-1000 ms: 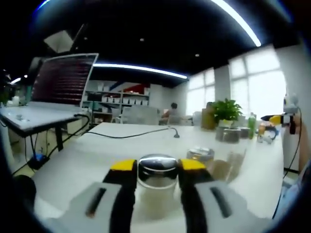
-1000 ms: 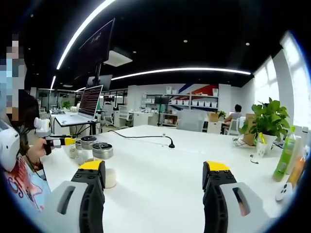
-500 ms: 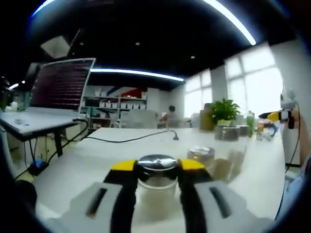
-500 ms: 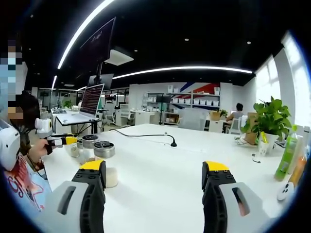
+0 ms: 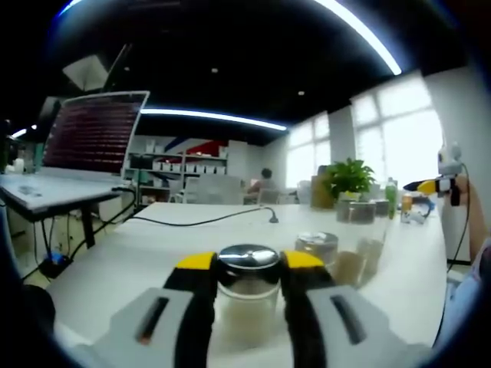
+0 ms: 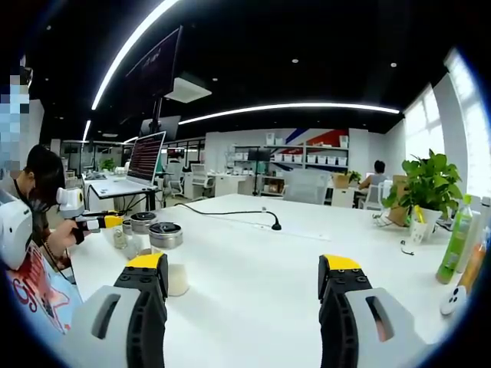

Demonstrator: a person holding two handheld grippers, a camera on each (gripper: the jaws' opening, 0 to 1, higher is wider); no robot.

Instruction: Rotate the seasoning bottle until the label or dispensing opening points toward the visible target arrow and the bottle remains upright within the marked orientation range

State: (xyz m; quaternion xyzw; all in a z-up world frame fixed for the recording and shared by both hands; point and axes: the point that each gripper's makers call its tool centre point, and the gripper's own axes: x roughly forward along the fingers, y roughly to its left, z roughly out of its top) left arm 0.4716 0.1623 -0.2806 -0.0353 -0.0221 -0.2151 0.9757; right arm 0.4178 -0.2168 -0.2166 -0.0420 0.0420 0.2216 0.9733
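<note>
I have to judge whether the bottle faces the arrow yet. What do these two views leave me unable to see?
- Seasoning bottle, left gripper view: the left gripper covers both its sides; no label or opening can be made out under the metal cap.
- Same bottle in the right gripper view: too small and far to read.
- Target arrow: no mark can be made out on the white table.
- Second jar: blurred.

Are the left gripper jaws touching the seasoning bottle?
Touching. In the left gripper view the left gripper has its yellow-tipped jaws pressed against both sides of the metal-lidded seasoning bottle, no gap visible.
</note>
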